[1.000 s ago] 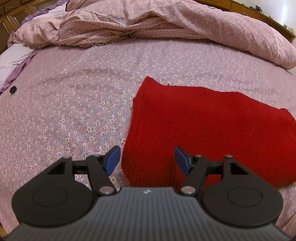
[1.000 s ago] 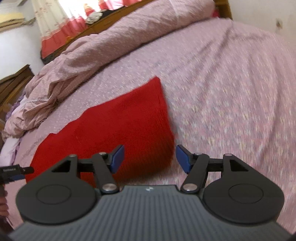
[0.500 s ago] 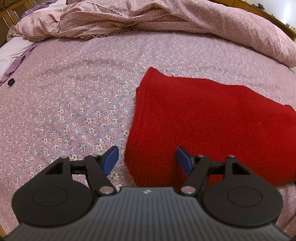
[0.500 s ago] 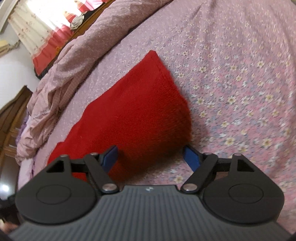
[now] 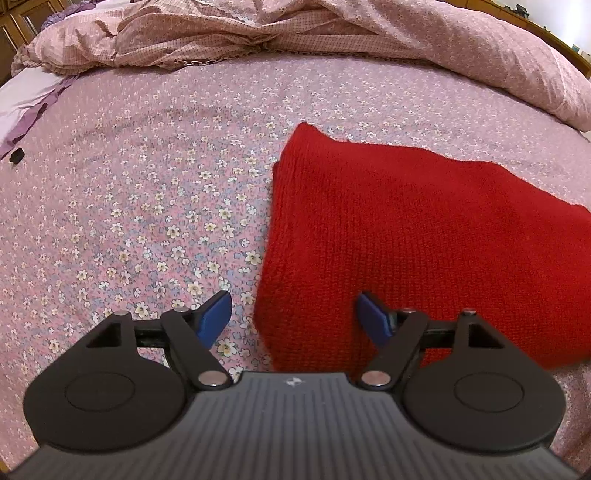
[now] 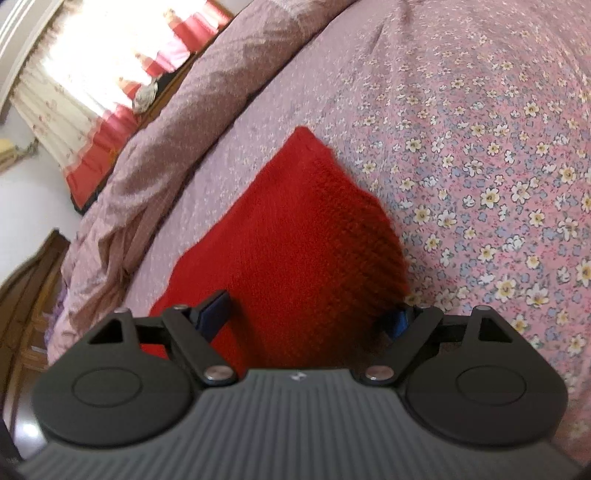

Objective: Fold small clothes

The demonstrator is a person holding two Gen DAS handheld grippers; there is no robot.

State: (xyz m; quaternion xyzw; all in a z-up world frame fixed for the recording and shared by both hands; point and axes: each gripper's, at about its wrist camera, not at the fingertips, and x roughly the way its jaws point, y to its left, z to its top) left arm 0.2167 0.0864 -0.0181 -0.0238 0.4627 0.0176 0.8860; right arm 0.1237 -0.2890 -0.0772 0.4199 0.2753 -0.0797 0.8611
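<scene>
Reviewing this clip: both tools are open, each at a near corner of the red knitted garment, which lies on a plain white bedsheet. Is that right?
Not quite. The sheet is pink with a small floral print, not plain white, as the left wrist view shows. The rest holds: the left tool and right tool are open, each at a near corner of the red knitted garment.

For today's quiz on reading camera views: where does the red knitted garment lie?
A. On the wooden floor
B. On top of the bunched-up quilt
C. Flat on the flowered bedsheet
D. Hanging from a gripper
C: the red knitted garment lies flat on the flowered bedsheet, short of the quilt, between open jaws.
</scene>
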